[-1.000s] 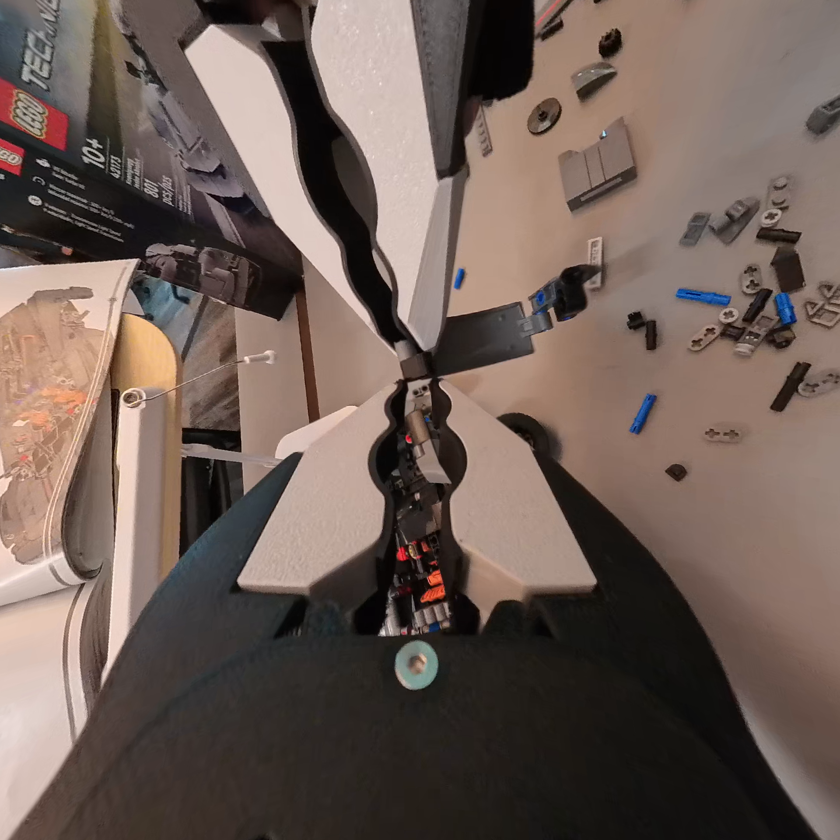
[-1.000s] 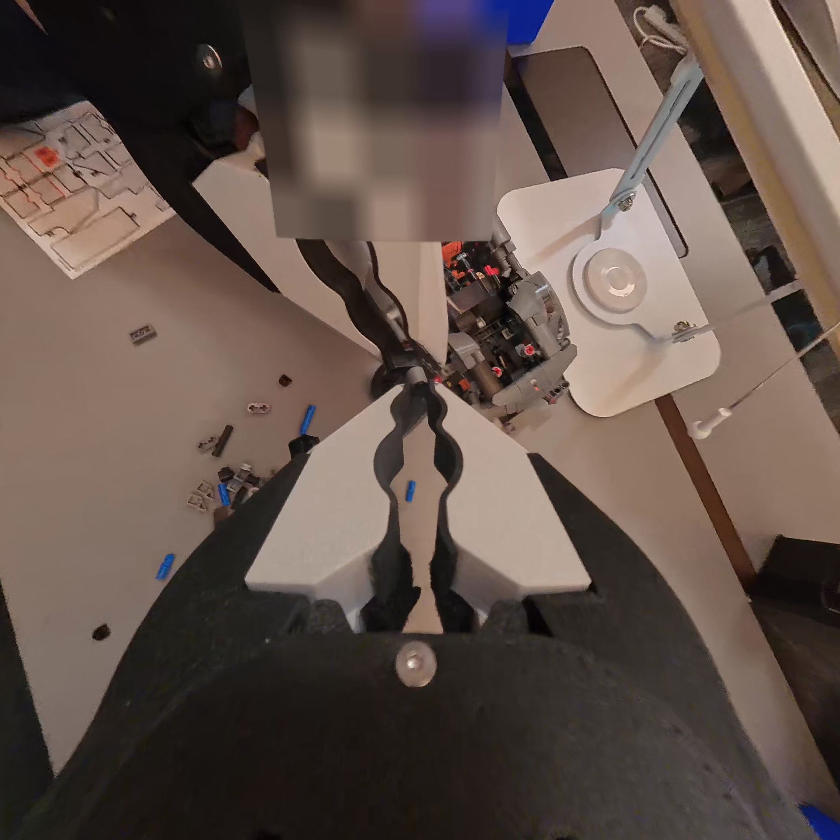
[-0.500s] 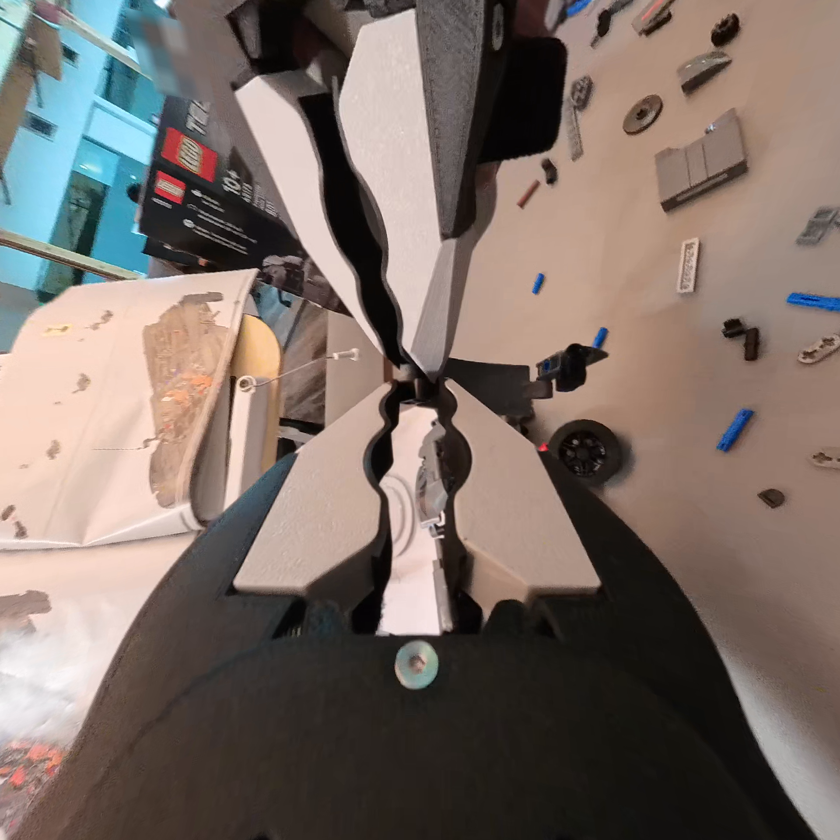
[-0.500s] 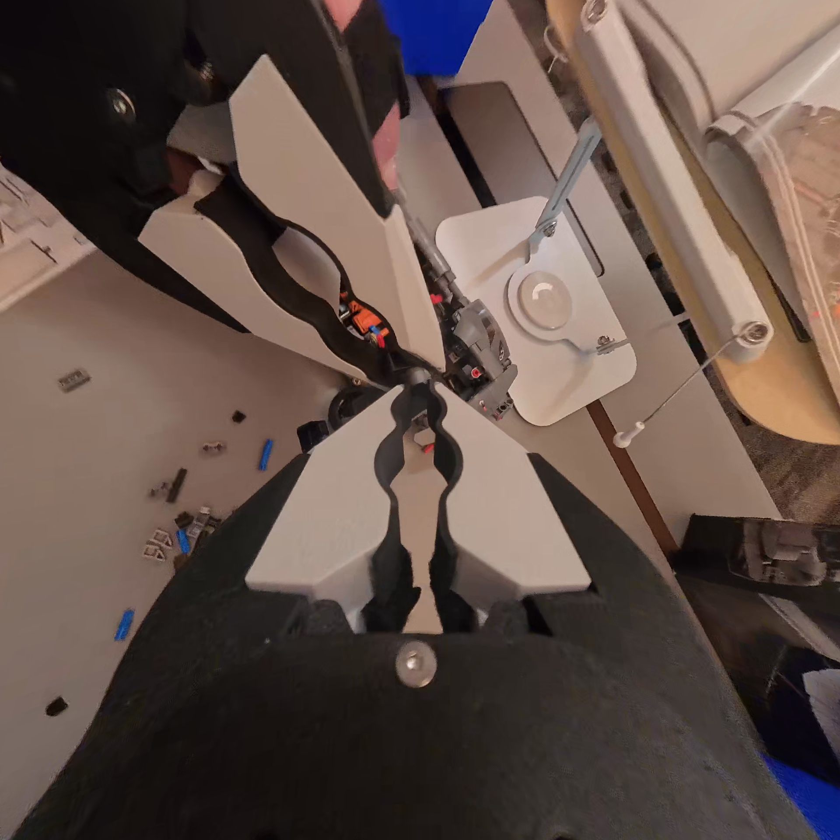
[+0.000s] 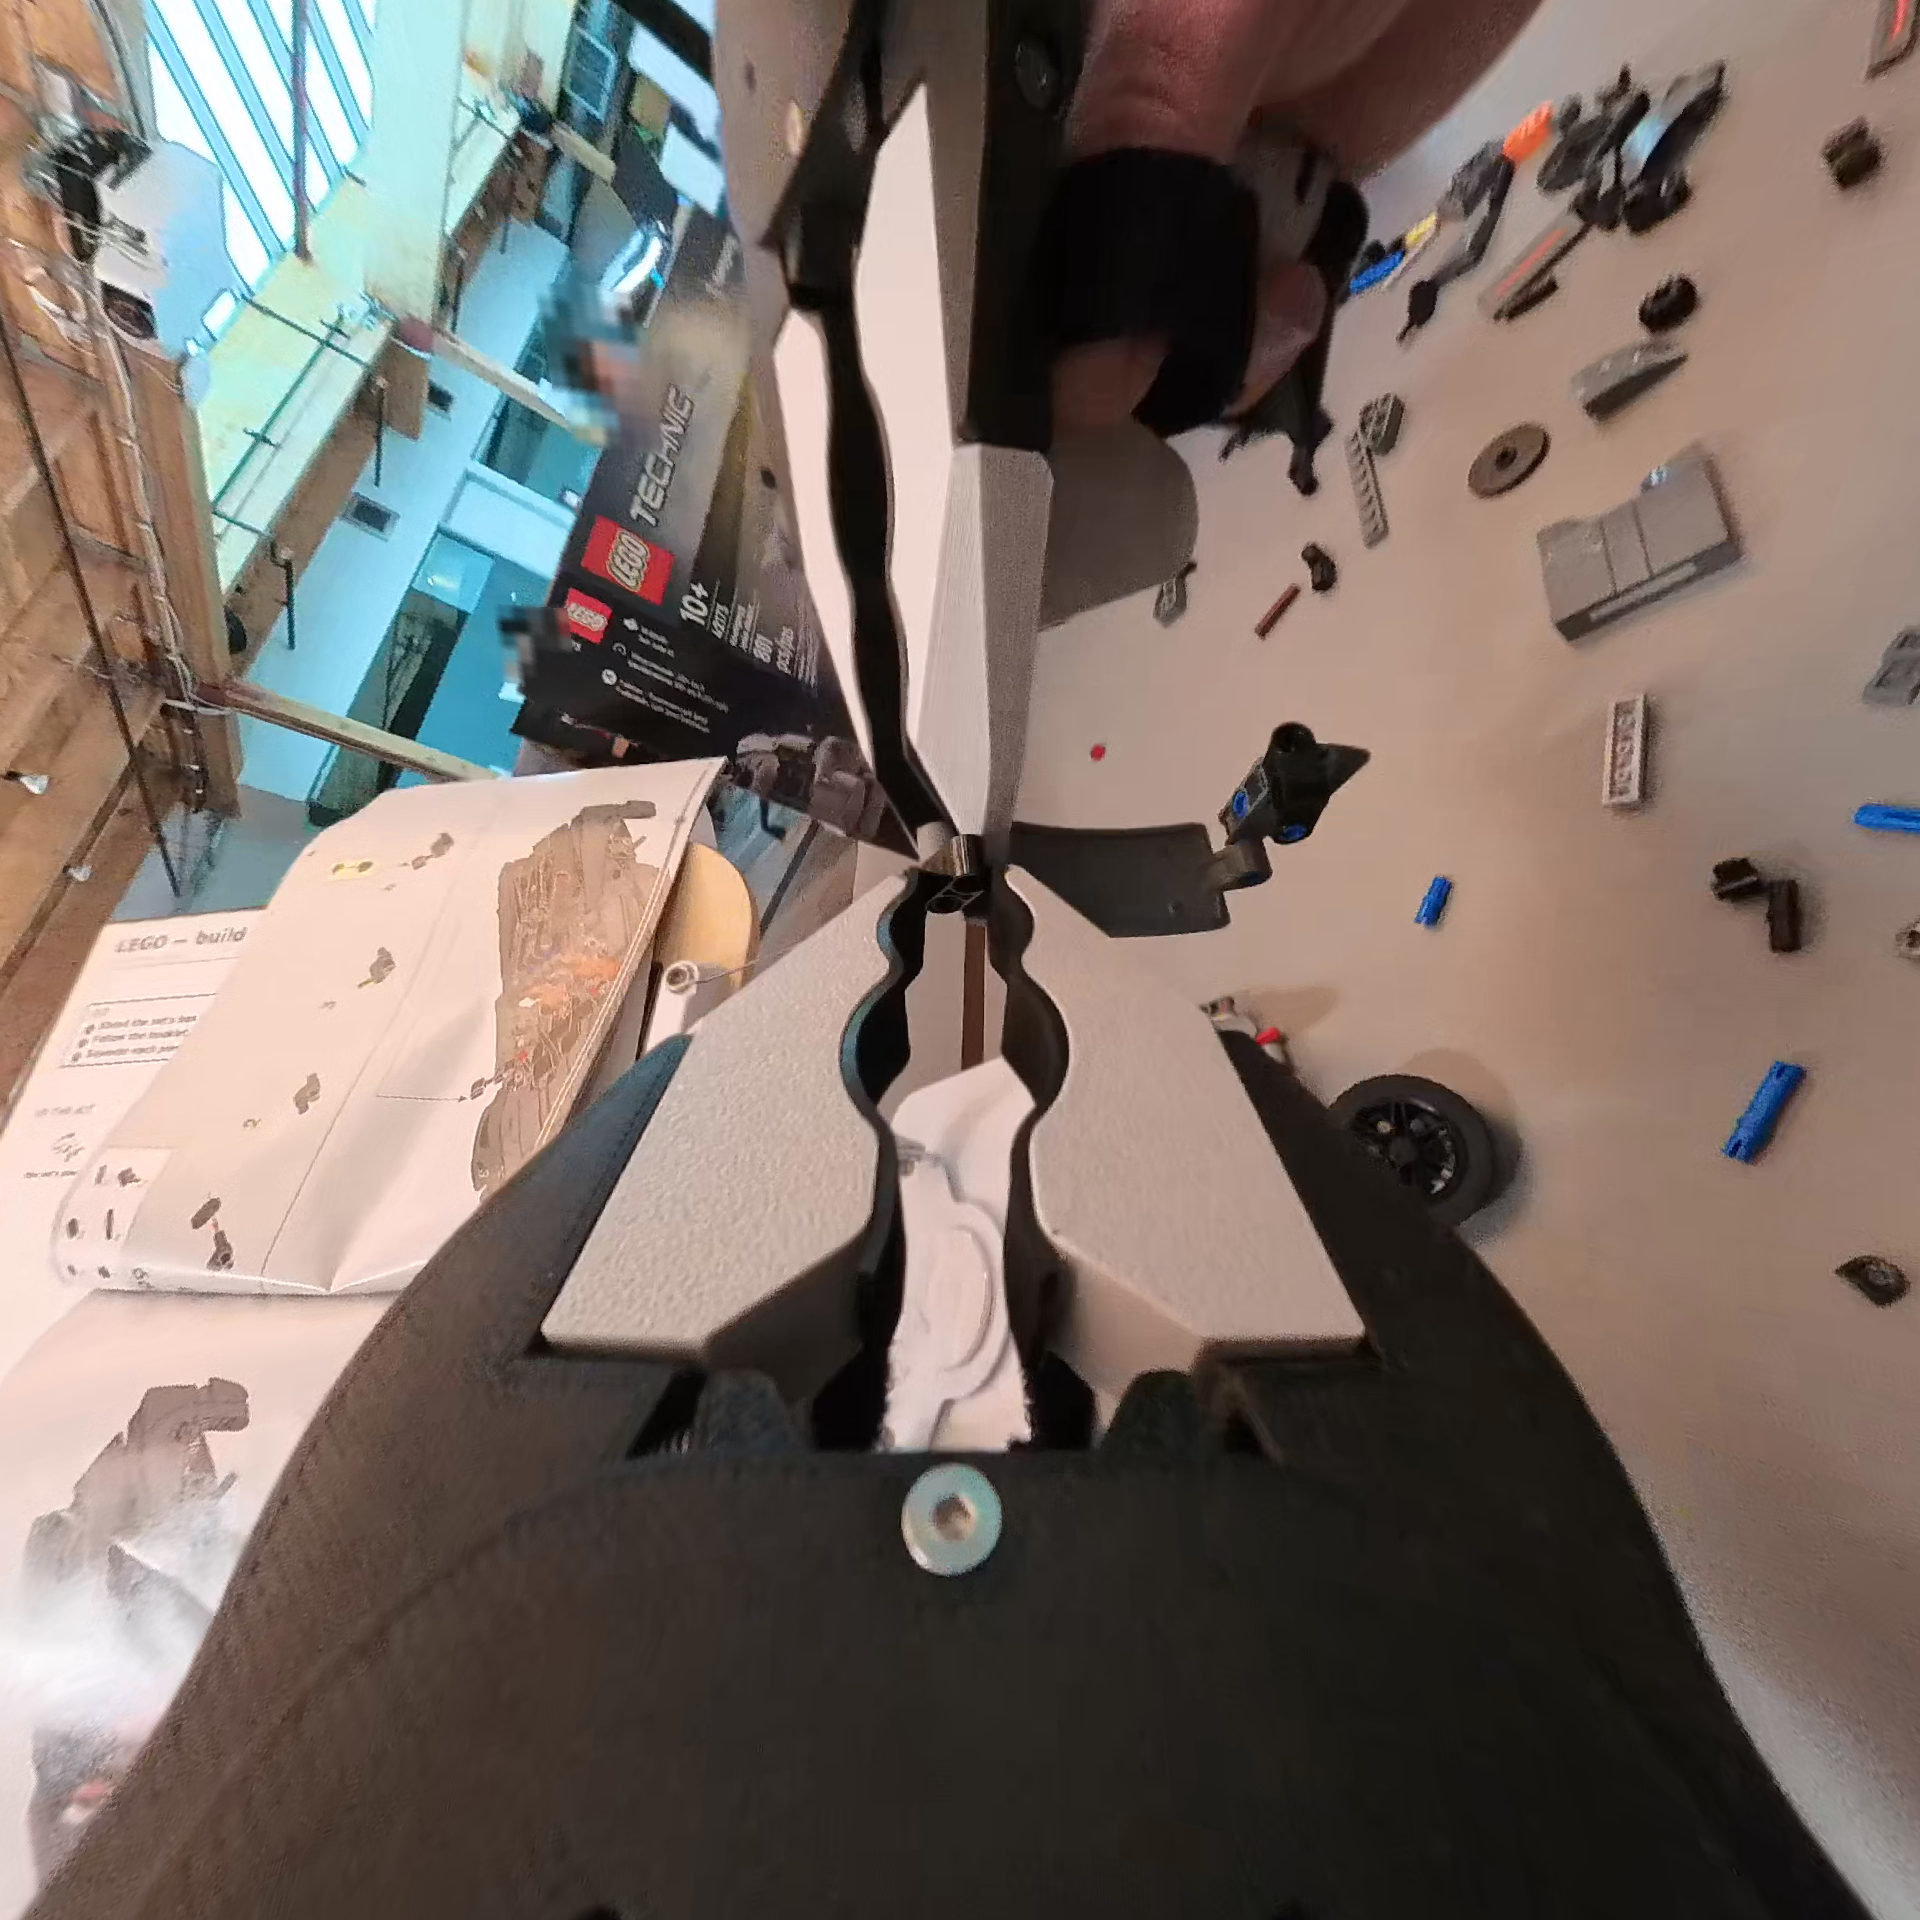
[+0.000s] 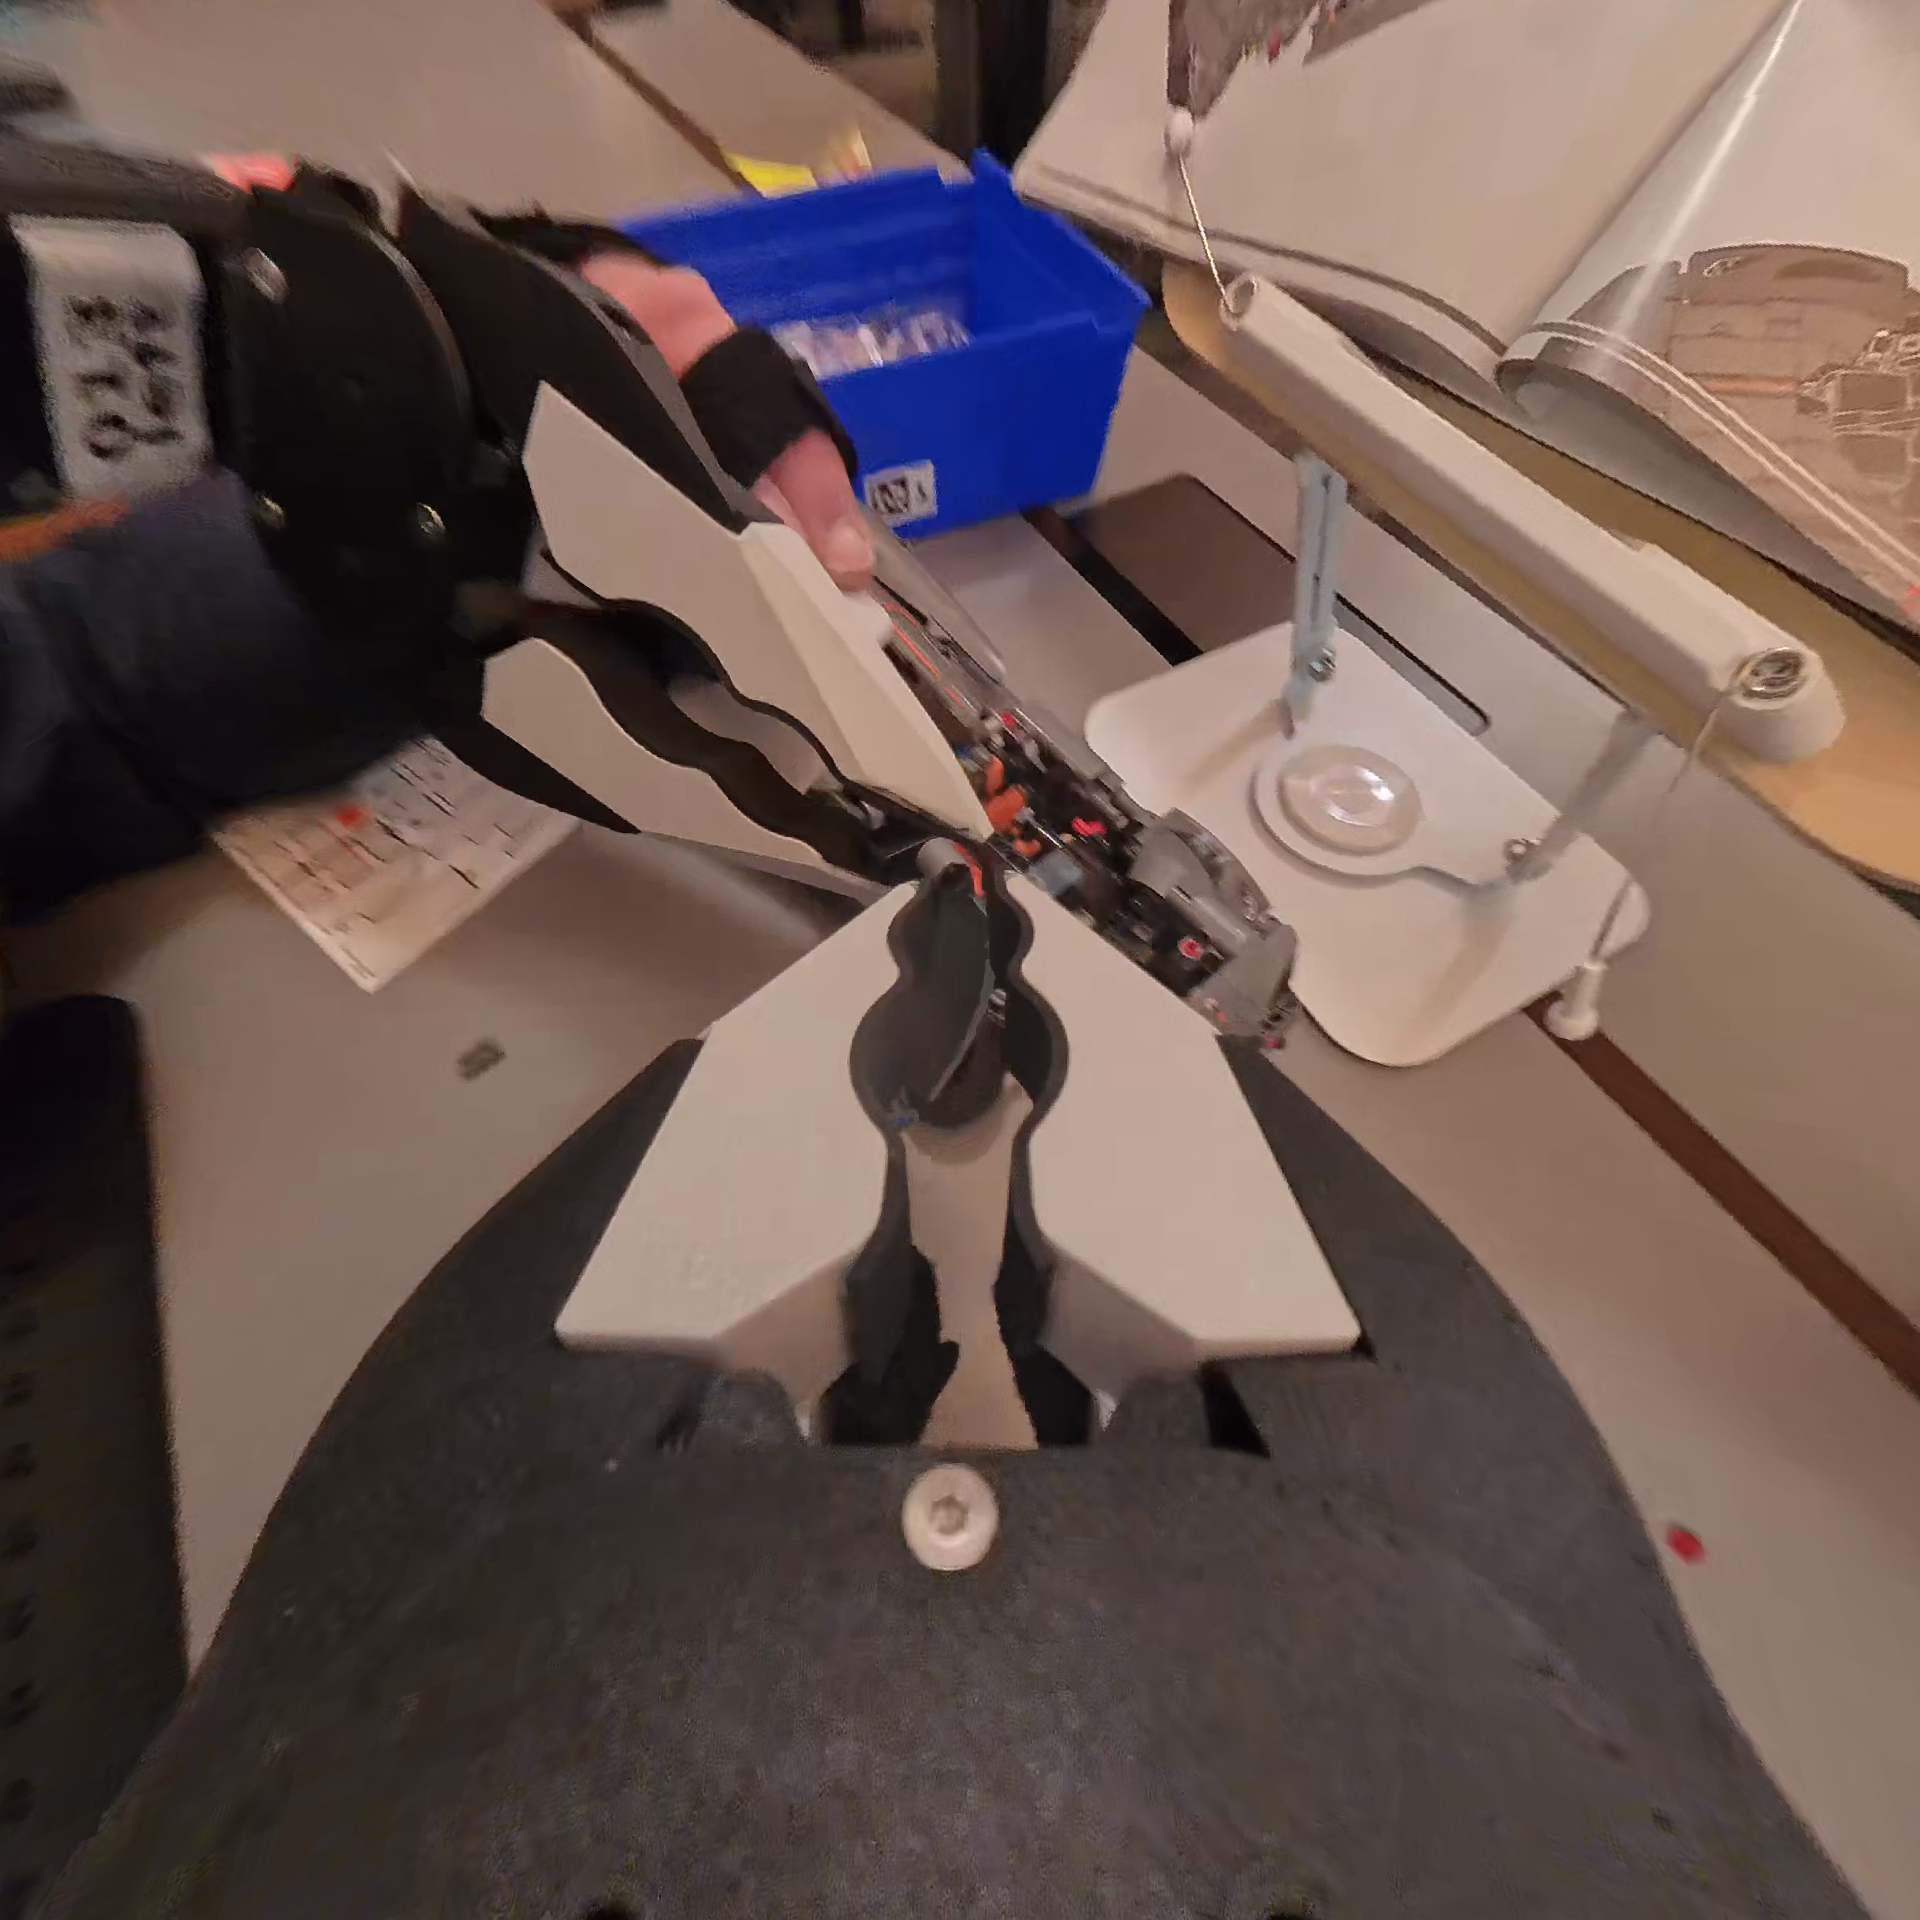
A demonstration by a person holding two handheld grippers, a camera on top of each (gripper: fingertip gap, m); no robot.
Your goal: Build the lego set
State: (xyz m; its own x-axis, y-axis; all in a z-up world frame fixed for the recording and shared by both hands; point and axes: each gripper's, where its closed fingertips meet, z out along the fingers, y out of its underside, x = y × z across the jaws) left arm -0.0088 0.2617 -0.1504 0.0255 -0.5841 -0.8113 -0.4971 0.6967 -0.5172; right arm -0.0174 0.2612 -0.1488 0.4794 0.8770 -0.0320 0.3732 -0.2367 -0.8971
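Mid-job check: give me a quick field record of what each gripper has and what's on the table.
left gripper: shut on the lego model
right gripper: shut on the same model, fingers meeting the left's
model: held above the table, dark panel sticking out
loose parts: wheel, blue pins, grey plates
nearby: open instruction booklet, blue bin

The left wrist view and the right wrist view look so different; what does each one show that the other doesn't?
Only the left wrist view shows the loose pieces scattered on the table: a black wheel, blue pins, a grey panel block, plus the set's dark box.

Only the right wrist view shows the blue bin and the long part-built model.

Both show the left gripper and right gripper meeting tip to tip, jaws nearly closed on the build, and the open instruction booklet.
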